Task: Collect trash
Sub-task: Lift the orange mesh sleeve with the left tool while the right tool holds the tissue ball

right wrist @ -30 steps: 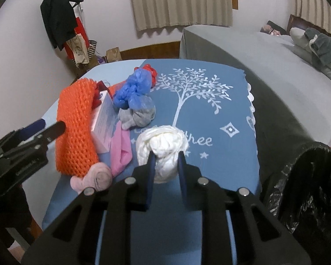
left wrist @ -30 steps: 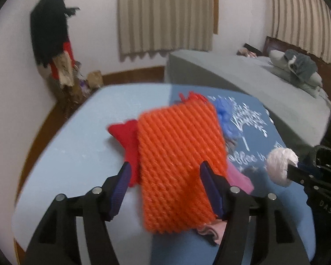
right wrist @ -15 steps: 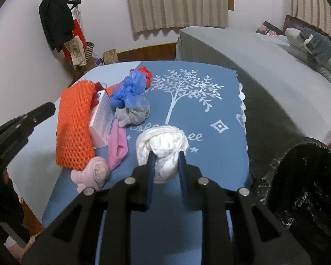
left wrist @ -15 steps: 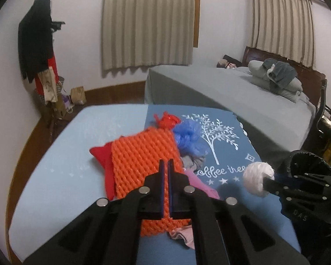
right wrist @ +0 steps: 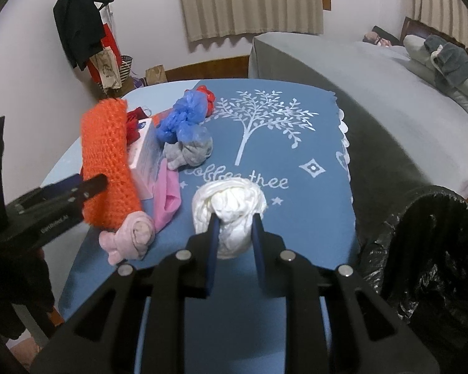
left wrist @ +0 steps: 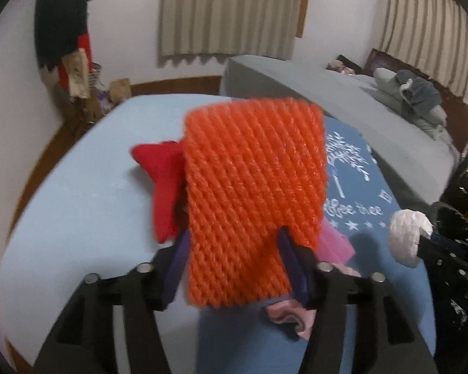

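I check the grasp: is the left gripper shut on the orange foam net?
Shut on it: both fingers press the orange foam net, which looks lifted.

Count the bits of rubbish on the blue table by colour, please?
Orange: 1, foam net
Red: 2, pouch, bag
Blue: 1, bag
Grey: 1, bag
Pink: 2, sheet, roll
White: 2, bag, box
Total: 9

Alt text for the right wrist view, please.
The right tool grips a white plastic bag wad above a blue tablecloth; an orange foam net, other bags and a black-lined bin surround it.
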The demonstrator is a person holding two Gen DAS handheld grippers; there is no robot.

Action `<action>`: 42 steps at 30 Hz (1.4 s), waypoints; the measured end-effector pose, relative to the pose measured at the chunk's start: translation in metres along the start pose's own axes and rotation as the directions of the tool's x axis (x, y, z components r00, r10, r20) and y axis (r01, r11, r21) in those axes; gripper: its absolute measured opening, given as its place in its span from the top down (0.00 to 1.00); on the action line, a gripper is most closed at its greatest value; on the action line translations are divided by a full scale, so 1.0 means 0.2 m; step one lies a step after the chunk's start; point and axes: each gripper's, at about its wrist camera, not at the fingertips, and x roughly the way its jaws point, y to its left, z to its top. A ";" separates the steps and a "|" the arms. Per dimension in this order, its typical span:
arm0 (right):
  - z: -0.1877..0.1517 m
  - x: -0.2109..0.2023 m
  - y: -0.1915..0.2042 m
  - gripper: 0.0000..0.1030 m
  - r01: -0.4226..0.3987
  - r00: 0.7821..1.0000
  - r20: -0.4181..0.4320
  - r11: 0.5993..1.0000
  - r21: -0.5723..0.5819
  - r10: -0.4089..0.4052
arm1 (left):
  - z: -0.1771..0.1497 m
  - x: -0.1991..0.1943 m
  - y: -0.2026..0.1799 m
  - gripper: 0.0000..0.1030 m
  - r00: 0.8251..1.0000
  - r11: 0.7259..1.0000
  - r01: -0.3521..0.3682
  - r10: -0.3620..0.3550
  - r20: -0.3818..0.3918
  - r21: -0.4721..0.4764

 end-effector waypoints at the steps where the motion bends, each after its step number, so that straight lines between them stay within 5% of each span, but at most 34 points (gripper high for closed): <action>1: 0.00 0.00 0.00 0.80 0.003 1.000 -0.002 1.000 -0.001 -0.003 | 0.00 0.01 0.00 0.82 1.000 1.000 0.008 -0.008 -0.010 0.007; 2: -0.01 0.00 0.00 0.80 0.005 1.000 -0.004 1.000 -0.001 -0.005 | -0.01 0.01 -0.01 0.94 1.000 1.000 0.014 -0.014 -0.013 0.010; 5: -0.01 -0.01 -0.01 0.80 0.007 1.000 -0.010 1.000 0.002 -0.007 | -0.01 -0.05 -0.02 1.00 0.999 0.999 0.032 -0.033 0.037 0.018; 13: -0.03 0.00 -0.02 0.80 0.004 1.000 -0.022 1.000 0.004 -0.003 | 0.00 -0.08 -0.03 0.99 0.998 0.999 0.010 -0.012 0.059 0.034; 16: -0.04 0.00 -0.02 0.80 0.004 1.000 -0.025 1.000 0.002 -0.004 | -0.02 -0.09 0.00 0.81 0.999 0.999 -0.027 0.025 0.045 0.026; 18: -0.04 0.00 -0.02 0.80 0.005 1.000 -0.027 1.000 0.001 -0.005 | -0.05 -0.09 0.03 0.51 0.998 0.998 -0.057 0.057 0.039 0.016; 28: -0.06 0.04 -0.01 0.80 0.012 0.999 -0.051 1.000 -0.014 -0.012 | -0.17 0.03 0.11 0.47 0.994 0.998 0.003 -0.009 -0.105 -0.065; 34: -0.07 0.06 -0.02 0.80 0.016 0.998 -0.064 1.000 -0.015 -0.017 | -0.12 -0.04 0.14 0.46 0.997 0.993 0.060 -0.065 -0.043 -0.103; 36: -0.08 0.07 -0.02 0.79 0.013 0.998 -0.066 1.000 -0.014 -0.014 | -0.10 -0.07 0.15 0.37 0.998 0.995 0.059 -0.060 -0.015 -0.081; 42: -0.08 0.08 0.00 0.79 0.001 0.997 -0.072 1.000 -0.021 -0.002 | -0.09 0.05 0.15 0.34 0.996 0.997 0.048 -0.052 -0.071 -0.068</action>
